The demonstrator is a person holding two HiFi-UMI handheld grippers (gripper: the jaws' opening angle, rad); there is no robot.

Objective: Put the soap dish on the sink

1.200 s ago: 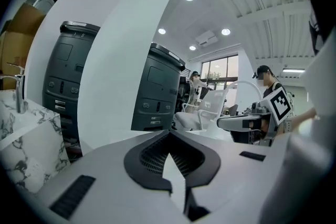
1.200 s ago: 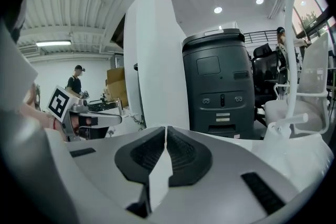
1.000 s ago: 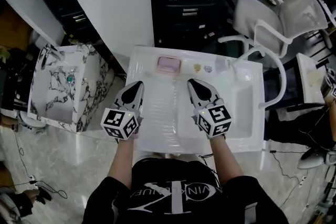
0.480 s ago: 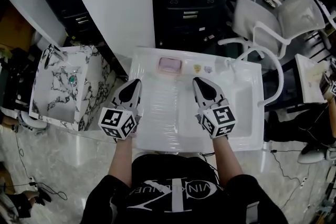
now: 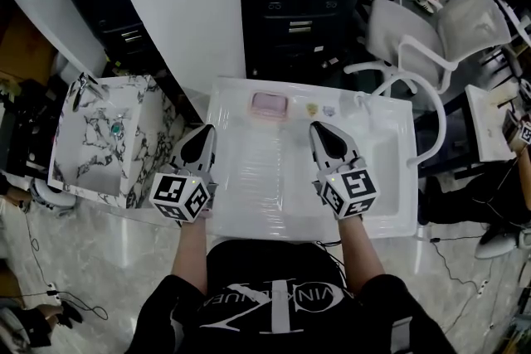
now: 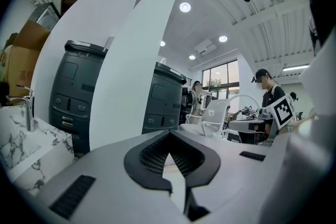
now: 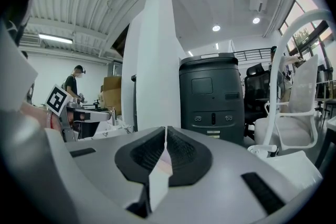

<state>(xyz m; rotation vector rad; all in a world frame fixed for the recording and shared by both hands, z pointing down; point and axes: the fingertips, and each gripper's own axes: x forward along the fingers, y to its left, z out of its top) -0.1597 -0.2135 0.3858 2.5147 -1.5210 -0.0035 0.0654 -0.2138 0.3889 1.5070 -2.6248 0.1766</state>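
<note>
Both grippers have drifted a little wider apart. The left gripper and right gripper have their fingers clenched shut on nothing. The pink soap dish sits on the back ledge of the sink, ahead of both and nearer the left one. Its long side runs left to right.

lower centre of the head view: a black short-sleeved t-shirt with large white lettering across the chest. the left claw and right claw are pale grey, tapered shells with black ribbed pads. each bears a white cube printed with black square markers.
</note>
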